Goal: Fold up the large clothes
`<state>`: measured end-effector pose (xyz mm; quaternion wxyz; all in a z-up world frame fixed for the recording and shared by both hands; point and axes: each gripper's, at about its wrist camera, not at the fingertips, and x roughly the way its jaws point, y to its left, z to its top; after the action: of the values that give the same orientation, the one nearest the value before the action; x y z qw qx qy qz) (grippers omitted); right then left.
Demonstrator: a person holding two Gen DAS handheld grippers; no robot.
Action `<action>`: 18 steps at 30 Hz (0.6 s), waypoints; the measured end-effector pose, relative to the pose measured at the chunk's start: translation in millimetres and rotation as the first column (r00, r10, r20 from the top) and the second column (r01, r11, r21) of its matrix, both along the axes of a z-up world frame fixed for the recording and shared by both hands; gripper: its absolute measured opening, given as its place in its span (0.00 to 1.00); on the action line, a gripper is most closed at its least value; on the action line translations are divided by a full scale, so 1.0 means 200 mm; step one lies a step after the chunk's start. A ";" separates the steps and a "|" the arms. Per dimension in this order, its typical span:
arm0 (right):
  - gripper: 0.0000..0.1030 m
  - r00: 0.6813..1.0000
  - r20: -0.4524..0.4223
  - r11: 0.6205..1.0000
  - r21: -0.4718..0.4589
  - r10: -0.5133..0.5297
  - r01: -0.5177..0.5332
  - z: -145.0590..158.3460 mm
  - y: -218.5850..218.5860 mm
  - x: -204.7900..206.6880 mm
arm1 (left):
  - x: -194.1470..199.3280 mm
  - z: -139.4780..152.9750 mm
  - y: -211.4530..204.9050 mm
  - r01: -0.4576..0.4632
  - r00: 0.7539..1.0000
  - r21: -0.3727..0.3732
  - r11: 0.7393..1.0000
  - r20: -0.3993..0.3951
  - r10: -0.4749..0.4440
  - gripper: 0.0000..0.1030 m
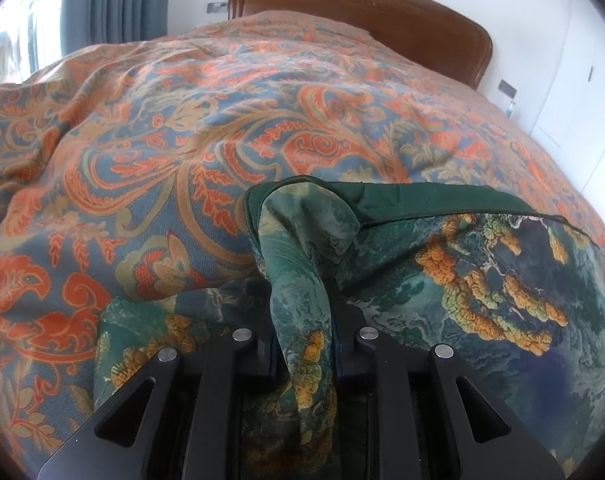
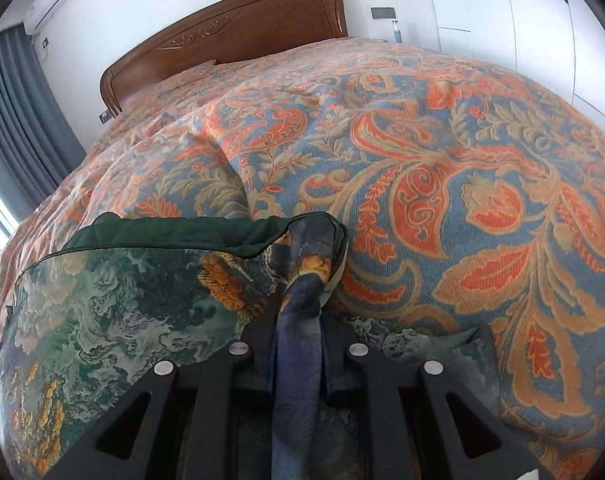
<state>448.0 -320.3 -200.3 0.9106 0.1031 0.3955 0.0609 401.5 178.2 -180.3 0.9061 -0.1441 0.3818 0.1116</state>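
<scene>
A large green garment (image 1: 482, 264) with orange and yellow print and a dark green lining edge lies over the near part of the bed. My left gripper (image 1: 302, 300) is shut on the garment's left corner, a bunched fold running between the jaws. My right gripper (image 2: 300, 308) is shut on the garment's right corner (image 2: 306, 256), a twisted blue-green fold between its jaws. The rest of the garment (image 2: 114, 300) stretches to the left in the right wrist view. The fingertips are hidden by the cloth.
The bed carries an orange and blue paisley bedspread (image 1: 182, 140), also in the right wrist view (image 2: 462, 180). A brown wooden headboard (image 1: 362, 12) stands at the far end. Grey curtains (image 1: 114, 0) hang left; white wardrobe doors (image 2: 522, 20) stand right.
</scene>
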 end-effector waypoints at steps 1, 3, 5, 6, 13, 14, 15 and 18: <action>0.16 1.000 0.002 1.000 0.004 -0.001 0.001 0.00 0.00 0.00 | 0.00 0.00 0.00 0.001 1.000 -0.005 1.000 0.000 -0.001 0.19; 0.16 1.000 0.006 1.000 0.016 -0.005 0.005 -0.01 -0.01 0.00 | 0.00 -0.01 0.01 0.002 1.000 -0.015 1.000 0.001 -0.002 0.20; 0.16 1.000 0.007 1.000 0.026 -0.006 0.005 -0.01 -0.02 0.00 | 0.00 -0.01 0.01 0.002 1.000 -0.020 1.000 0.002 -0.002 0.20; 0.16 1.000 0.007 1.000 0.029 -0.005 0.005 0.00 -0.03 0.00 | 0.00 -0.01 0.01 0.002 1.000 -0.020 1.000 0.003 -0.002 0.20; 0.16 1.000 0.009 0.998 0.057 -0.004 0.003 -0.02 -0.05 -0.01 | 0.00 -0.02 0.02 0.002 1.000 -0.030 1.000 0.007 -0.002 0.20; 0.16 1.000 0.009 0.998 0.062 -0.003 0.003 -0.02 -0.05 -0.01 | 0.00 -0.02 0.02 0.003 1.000 -0.032 0.999 0.008 -0.002 0.20; 0.16 1.000 0.010 0.998 0.065 -0.003 0.002 -0.02 -0.06 -0.01 | 0.00 -0.03 0.03 0.003 1.000 -0.036 0.999 0.009 -0.002 0.20; 0.16 1.000 0.010 0.997 0.081 -0.002 0.002 -0.03 -0.07 0.00 | 0.00 -0.03 0.04 0.004 1.000 -0.047 0.999 0.011 -0.003 0.20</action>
<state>447.1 -334.4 -205.7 0.9078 0.1398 0.3881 0.0764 402.1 185.4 -186.9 0.9047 -0.1653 0.3797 0.1003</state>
